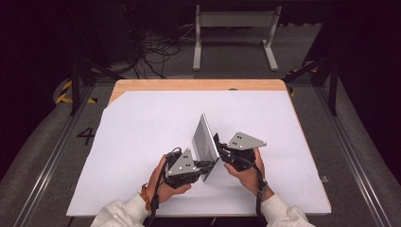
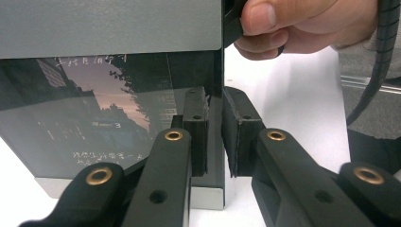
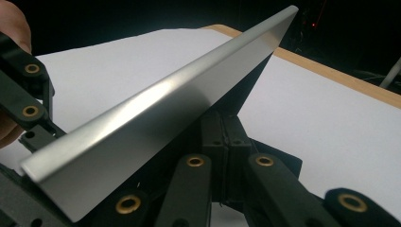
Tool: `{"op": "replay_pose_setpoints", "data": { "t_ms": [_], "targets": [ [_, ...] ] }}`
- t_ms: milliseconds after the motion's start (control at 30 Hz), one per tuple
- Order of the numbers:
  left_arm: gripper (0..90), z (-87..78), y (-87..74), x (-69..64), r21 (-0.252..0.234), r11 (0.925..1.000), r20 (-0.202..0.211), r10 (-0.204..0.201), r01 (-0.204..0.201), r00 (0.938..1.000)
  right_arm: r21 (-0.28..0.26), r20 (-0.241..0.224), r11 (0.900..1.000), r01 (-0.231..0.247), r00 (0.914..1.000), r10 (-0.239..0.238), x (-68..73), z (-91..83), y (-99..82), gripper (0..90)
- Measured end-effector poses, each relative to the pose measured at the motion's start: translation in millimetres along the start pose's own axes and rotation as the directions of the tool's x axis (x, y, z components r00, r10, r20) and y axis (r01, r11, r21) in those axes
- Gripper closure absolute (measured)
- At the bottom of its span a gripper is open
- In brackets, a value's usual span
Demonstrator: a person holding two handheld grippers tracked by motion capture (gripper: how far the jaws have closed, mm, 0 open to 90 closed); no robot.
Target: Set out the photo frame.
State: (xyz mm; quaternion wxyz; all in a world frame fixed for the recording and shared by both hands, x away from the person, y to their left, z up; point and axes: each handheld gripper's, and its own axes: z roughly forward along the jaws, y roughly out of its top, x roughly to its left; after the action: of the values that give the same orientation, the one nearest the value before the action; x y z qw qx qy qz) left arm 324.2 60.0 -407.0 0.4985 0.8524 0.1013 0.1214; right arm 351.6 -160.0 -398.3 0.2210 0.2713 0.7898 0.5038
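Note:
A flat silver case (image 1: 204, 137) stands tilted on its edge over the white sheet, held between both grippers. Its silver side (image 3: 156, 127) faces the right gripper view. Its glossy dark side (image 2: 94, 118), printed with a dusk city scene, faces the left gripper view. My left gripper (image 1: 207, 165) (image 2: 216, 137) has its pads closed around the case's thin side edge, low down. My right gripper (image 1: 220, 147) (image 3: 224, 137) is shut on the dark edge behind the silver face. The right hand (image 2: 302, 23) shows at the case's upper corner.
A white sheet (image 1: 142, 142) covers a wooden table (image 1: 189, 85). Behind the table stand a white metal frame (image 1: 234, 28) and loose cables (image 1: 151, 52) on the floor. Dark stands flank the table on both sides.

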Motion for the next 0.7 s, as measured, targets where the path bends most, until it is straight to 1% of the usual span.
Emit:
{"op": "replay_pose_setpoints", "data": {
  "t_ms": [100,433,467,567,600,667,700],
  "targets": [
    [80.9,1.2,0.4,-0.3,0.002,1.0,-0.005,-0.001,0.001,1.0,-0.002,-0.004,0.9999,-0.011,0.9999,0.011,-1.3,0.4,-0.4,90.0],
    [81.0,4.1,1.1,0.4,-0.004,0.9999,-0.002,-0.011,0.011,0.9999,-0.007,-0.01,0.9998,-0.018,0.9998,0.018,-3.0,1.6,-1.1,90.0],
    [81.0,4.1,0.8,0.8,-0.006,0.9999,0.0,-0.015,0.015,0.9999,-0.007,-0.009,0.9998,-0.016,0.9998,0.016,-2.9,1.6,-1.0,90.0],
    [80.4,3.6,0.7,1.3,-0.004,0.9999,0.001,-0.014,0.014,0.9999,-0.003,0.002,0.9999,-0.013,0.9999,0.013,-3.1,1.1,-1.0,85.3],
    [80.1,3.5,0.7,1.4,-0.003,0.9999,0.0,-0.012,0.012,0.9999,-0.004,0.0,0.9999,-0.013,0.9999,0.013,-3.4,0.5,-1.2,85.1],
    [80.2,2.8,0.7,1.6,-0.002,0.9999,-0.002,-0.011,0.011,0.9999,-0.005,0.017,1.0,-0.003,0.9999,0.003,-3.7,-1.9,-1.6,85.8],
    [80.2,2.1,0.4,2.0,-0.003,0.9999,-0.004,-0.011,0.011,0.9999,-0.007,0.024,1.0,-0.006,0.9997,0.006,-4.3,-3.8,-1.8,85.9]
  ]
}}
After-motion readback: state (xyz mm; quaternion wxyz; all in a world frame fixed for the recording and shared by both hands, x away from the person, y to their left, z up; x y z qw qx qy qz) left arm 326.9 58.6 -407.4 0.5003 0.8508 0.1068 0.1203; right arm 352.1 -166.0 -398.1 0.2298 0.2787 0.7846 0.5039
